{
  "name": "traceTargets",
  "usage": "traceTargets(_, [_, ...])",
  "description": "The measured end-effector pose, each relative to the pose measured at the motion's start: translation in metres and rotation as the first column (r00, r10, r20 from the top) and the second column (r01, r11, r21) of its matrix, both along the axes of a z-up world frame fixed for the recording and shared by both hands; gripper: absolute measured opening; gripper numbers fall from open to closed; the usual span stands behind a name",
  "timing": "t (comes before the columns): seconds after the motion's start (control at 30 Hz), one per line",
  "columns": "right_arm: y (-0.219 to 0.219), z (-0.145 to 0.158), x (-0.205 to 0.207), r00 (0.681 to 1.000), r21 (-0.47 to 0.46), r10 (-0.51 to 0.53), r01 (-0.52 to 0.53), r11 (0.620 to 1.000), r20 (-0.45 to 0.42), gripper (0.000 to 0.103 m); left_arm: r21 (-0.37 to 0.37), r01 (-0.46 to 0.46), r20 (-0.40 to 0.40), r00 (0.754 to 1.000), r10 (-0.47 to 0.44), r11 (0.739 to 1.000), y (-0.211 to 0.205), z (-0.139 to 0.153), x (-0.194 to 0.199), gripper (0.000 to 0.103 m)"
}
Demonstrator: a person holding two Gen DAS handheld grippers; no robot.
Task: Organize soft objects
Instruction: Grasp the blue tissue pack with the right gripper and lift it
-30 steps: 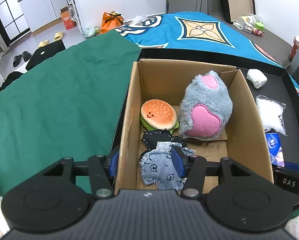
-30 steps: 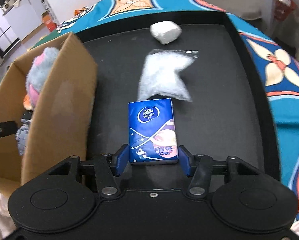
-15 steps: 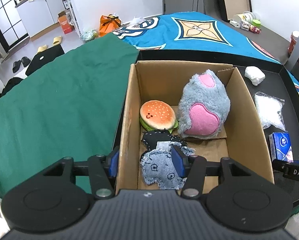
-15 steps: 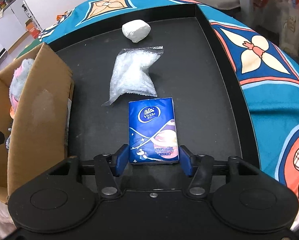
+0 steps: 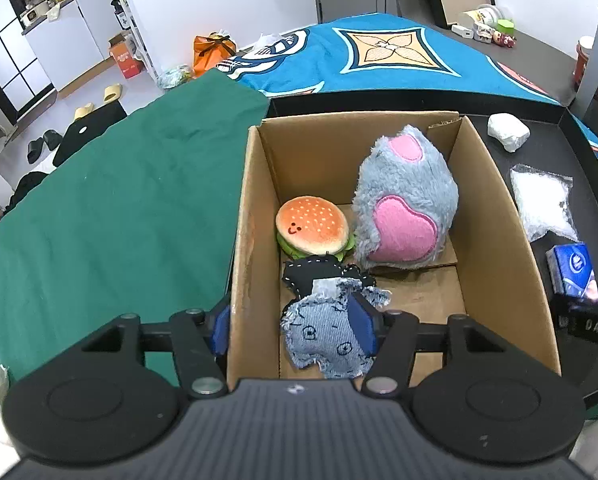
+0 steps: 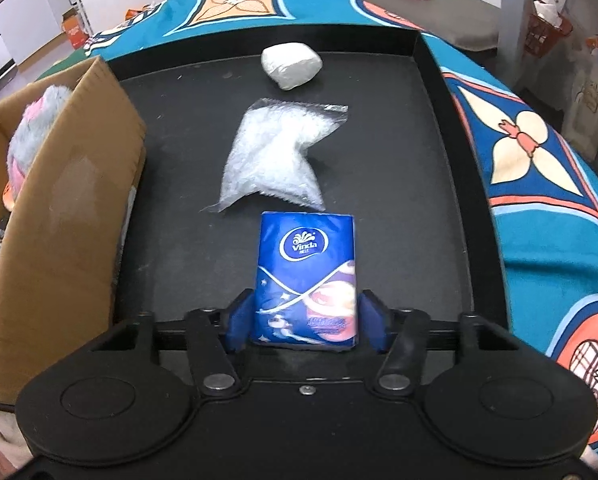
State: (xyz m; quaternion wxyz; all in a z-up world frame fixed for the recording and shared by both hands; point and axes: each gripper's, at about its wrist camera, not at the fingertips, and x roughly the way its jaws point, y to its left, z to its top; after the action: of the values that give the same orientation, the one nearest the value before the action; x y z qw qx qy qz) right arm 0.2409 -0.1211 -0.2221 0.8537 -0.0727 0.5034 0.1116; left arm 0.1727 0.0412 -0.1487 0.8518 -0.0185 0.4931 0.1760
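Left side first: the left hand-held gripper point(image 5: 291, 322) is parked astride the left wall of the cardboard box point(image 5: 243, 220), one finger outside over the green cloth point(image 5: 119, 200), the other inside against the denim toy point(image 5: 323, 336). Its jaws have just been eased wider. The toy and the wall are both between them, but nothing looks pinched, so it can be called open with the toy lying loose on the box floor. Further in, a burger plush point(image 5: 311, 226) and a big grey plush point(image 5: 407, 200) are packed toward the back.

Over on the right, a blue tissue pack point(image 6: 305, 264) is clamped at its near end by the right hand-held gripper point(image 6: 305, 318). The jaws have just been drawn in a little and the pads are pressed on both long sides. The pack's long axis is pointed straight out along the fingers.

The key relation is that the box lies to the left of that pack, with its tall right wall in between. That wall would probably have to be cleared from above. Bare floor is left at the box's near right, in front of the grey plush.

A clear bag point(image 6: 279, 160) and a white lump point(image 6: 291, 65) are waiting further out on the black tray point(image 6: 399, 240), well apart from its raised rim.
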Motion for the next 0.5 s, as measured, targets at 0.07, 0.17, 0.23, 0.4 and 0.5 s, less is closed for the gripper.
traceTargets(0.07, [-0.005, 0.002, 0.002, 1.000, 0.024, -0.009, 0.009, 1.000, -0.007, 0.050, 0.004, 0.001, -0.003, 1.000, -0.001, 1.000, -0.001, 0.000, 0.001, 0.059])
traceTargets(0.17, [-0.011, 0.005, 0.002, 0.999, 0.051, -0.032, 0.032, 0.998, -0.005, 0.050, 0.007, 0.003, -0.004, 1.000, -0.003, 1.000, -0.001, -0.001, 0.001, 0.059])
traceTargets(0.23, [-0.013, 0.010, 0.001, 0.999, 0.067, -0.039, 0.038, 0.997, 0.006, 0.050, 0.005, 0.002, -0.003, 1.000, -0.002, 1.000, -0.002, -0.001, 0.001, 0.059])
traceTargets(0.4, [-0.010, 0.026, -0.002, 0.999, 0.095, -0.032, 0.029, 0.995, 0.029, 0.050, -0.009, -0.003, 0.002, 1.000, 0.003, 1.000, 0.000, -0.001, 0.000, 0.059])
traceTargets(0.5, [-0.008, 0.035, -0.001, 0.998, 0.127, -0.041, 0.036, 0.991, 0.040, 0.050, -0.028, -0.001, -0.001, 1.000, 0.001, 1.000, 0.002, -0.002, -0.002, 0.060])
